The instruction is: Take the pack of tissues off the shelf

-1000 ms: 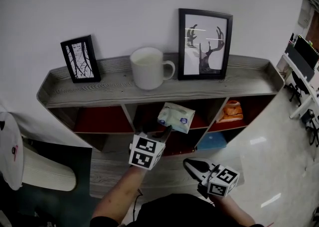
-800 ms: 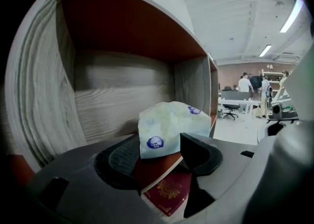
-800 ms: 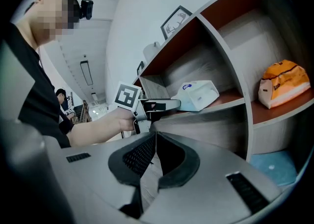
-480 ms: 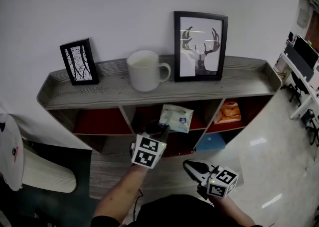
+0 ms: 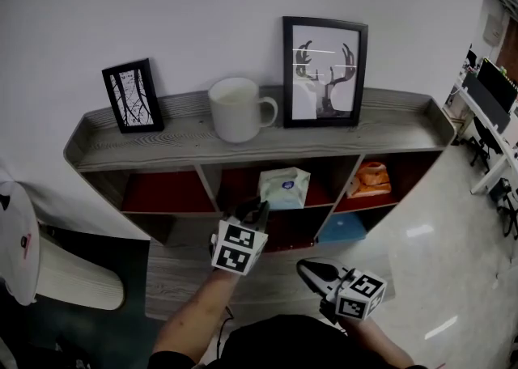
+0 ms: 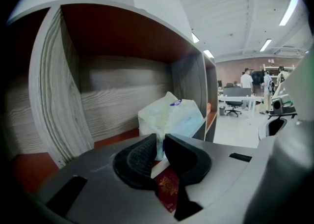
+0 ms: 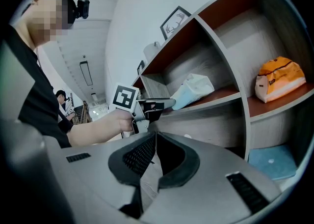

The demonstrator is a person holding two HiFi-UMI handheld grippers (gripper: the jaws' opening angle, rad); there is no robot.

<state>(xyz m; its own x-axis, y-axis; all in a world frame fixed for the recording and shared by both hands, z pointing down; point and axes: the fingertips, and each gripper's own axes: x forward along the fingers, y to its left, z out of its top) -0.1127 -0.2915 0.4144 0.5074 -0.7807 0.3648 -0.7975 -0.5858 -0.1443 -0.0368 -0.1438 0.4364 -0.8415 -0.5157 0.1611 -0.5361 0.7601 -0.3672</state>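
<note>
The pack of tissues (image 5: 283, 188), pale blue-white plastic, sits in the middle compartment of the wooden shelf (image 5: 162, 153). My left gripper (image 5: 260, 212) reaches into that compartment's front. Its jaws have just been closing, and in the left gripper view they (image 6: 162, 137) pinch the near lower edge of the pack (image 6: 171, 119). The right gripper view shows the same grip from the side, the left gripper (image 7: 162, 104) against the pack (image 7: 194, 89). My right gripper (image 5: 307, 270) hangs lower, in front of the shelf, shut (image 7: 154, 137) with nothing in it.
A white mug (image 5: 237, 110) and two framed pictures (image 5: 324, 72) (image 5: 129, 95) stand on the shelf top. An orange packet (image 5: 371, 181) lies in the right compartment and a blue item (image 5: 344, 230) lies below it. A white stool (image 5: 48, 274) is at the left.
The left jaws went from wide open to closed on the pack's near edge. The pack now stands more upright than it lay. The right gripper has kept still.
</note>
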